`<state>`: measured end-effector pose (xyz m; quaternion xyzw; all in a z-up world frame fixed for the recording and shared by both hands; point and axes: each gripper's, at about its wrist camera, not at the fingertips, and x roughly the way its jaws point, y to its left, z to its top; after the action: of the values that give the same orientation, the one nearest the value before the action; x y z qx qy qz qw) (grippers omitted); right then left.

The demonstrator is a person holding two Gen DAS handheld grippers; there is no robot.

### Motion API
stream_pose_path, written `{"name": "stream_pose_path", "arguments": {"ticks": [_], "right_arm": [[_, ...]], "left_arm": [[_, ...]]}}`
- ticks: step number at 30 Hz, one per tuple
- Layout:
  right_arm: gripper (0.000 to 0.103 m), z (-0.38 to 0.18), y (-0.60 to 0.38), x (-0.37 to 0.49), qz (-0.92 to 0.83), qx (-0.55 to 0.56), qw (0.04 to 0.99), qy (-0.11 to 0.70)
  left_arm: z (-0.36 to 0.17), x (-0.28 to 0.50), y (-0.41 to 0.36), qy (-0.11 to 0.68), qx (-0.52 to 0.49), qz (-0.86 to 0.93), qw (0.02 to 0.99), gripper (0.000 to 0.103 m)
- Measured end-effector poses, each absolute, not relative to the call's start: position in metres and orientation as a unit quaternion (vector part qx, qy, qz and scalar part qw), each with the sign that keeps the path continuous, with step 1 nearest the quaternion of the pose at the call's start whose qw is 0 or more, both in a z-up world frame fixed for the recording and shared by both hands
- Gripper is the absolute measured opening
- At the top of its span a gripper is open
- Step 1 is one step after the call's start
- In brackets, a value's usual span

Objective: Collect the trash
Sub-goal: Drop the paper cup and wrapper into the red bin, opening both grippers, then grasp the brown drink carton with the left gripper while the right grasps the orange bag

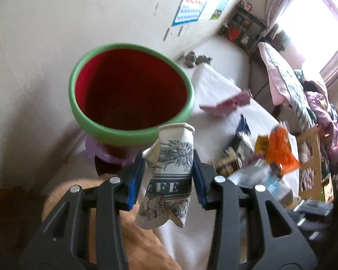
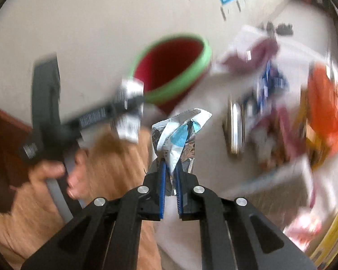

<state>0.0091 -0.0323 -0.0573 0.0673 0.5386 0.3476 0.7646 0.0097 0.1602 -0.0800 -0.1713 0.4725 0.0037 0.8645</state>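
A crushed white paper coffee cup with dark print is clamped between the blue pads of my left gripper, hanging just in front of and below the rim of the bin. The bin is red inside with a green rim and stands against the wall. In the right wrist view my right gripper is shut on a crumpled silver and blue foil wrapper. The same bin lies ahead and above it. At the left a hand holds the left gripper with the cup.
A white table surface carries more litter: a purple wrapper, an orange bag, a dark blue packet and several other wrappers. Tan floor lies below the grippers. A shelf, bedding and a bright window stand at the right.
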Motion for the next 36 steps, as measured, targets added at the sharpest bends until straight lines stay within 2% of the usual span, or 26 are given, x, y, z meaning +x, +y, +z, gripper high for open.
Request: {"name": "stream_pose_path", "arguments": {"ticks": [6, 12, 14, 15, 16, 19, 23, 33, 36], "right_arm": [[0.008, -0.035, 0.011, 0.073, 0.342, 0.072, 0.798, 0.492], [0.011, -0.052, 0.051, 0.115, 0.339, 0.056, 0.800, 0.491], [0.019, -0.059, 0.059, 0.121, 0.335, 0.051, 0.803, 0.491], [0.031, -0.062, 0.061, 0.124, 0.330, 0.048, 0.805, 0.490], [0.037, -0.065, 0.059, 0.122, 0.327, 0.047, 0.807, 0.489], [0.046, -0.064, 0.054, 0.120, 0.321, 0.054, 0.811, 0.487], [0.047, -0.061, 0.035, 0.116, 0.316, 0.063, 0.810, 0.489], [0.059, -0.016, -0.063, 0.068, 0.269, 0.073, 0.849, 0.449], [0.060, -0.007, -0.099, 0.047, 0.237, 0.072, 0.866, 0.434]], "left_arm": [[-0.079, 0.049, 0.201, 0.456, -0.186, 0.047, 0.869, 0.039], [-0.088, 0.085, 0.224, 0.456, -0.180, 0.074, 0.868, 0.040], [-0.092, 0.092, 0.229, 0.455, -0.176, 0.080, 0.869, 0.043], [-0.093, 0.094, 0.231, 0.453, -0.176, 0.082, 0.870, 0.046], [-0.094, 0.096, 0.232, 0.452, -0.178, 0.081, 0.870, 0.050], [-0.096, 0.098, 0.236, 0.448, -0.181, 0.082, 0.872, 0.057], [-0.097, 0.094, 0.233, 0.452, -0.179, 0.081, 0.870, 0.057], [-0.067, 0.056, 0.183, 0.441, -0.148, 0.036, 0.885, 0.058], [-0.057, 0.037, 0.150, 0.437, -0.128, 0.001, 0.890, 0.067]]}}
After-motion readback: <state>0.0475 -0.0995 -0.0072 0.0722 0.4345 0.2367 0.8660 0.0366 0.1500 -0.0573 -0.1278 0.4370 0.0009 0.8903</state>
